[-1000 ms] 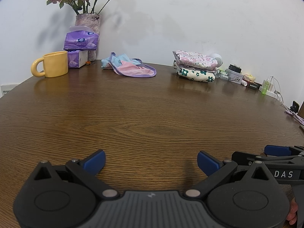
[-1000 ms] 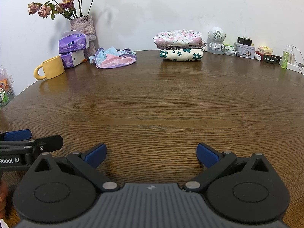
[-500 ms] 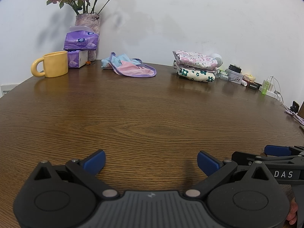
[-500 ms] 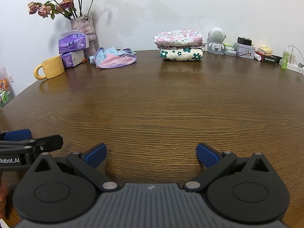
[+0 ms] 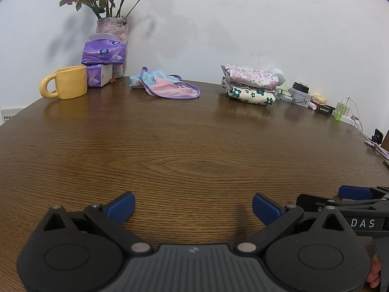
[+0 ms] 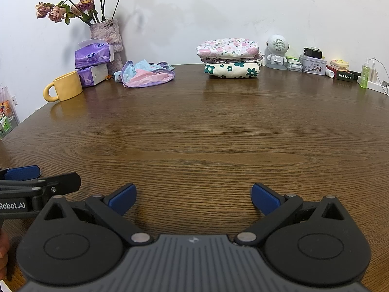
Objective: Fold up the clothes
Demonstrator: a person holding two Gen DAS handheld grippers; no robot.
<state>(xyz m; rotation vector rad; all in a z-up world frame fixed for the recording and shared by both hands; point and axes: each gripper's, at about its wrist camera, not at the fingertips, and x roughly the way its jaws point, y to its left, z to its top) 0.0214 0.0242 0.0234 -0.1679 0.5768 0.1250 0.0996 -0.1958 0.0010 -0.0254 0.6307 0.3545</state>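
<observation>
Right wrist: crumpled garment [image 6: 148,74], sideways.

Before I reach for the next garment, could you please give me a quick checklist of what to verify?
1. Left gripper jaws open and empty: ok.
2. Right gripper jaws open and empty: ok.
3. Unfolded pink and blue garment lies apart from the yellow mug and tissue packs: ok.
4. Wooden table bare between grippers and garment: ok.
5. Folded floral stack tidy, out of the path: ok.
6. Which edge of the garment to grasp: cannot tell.
</observation>
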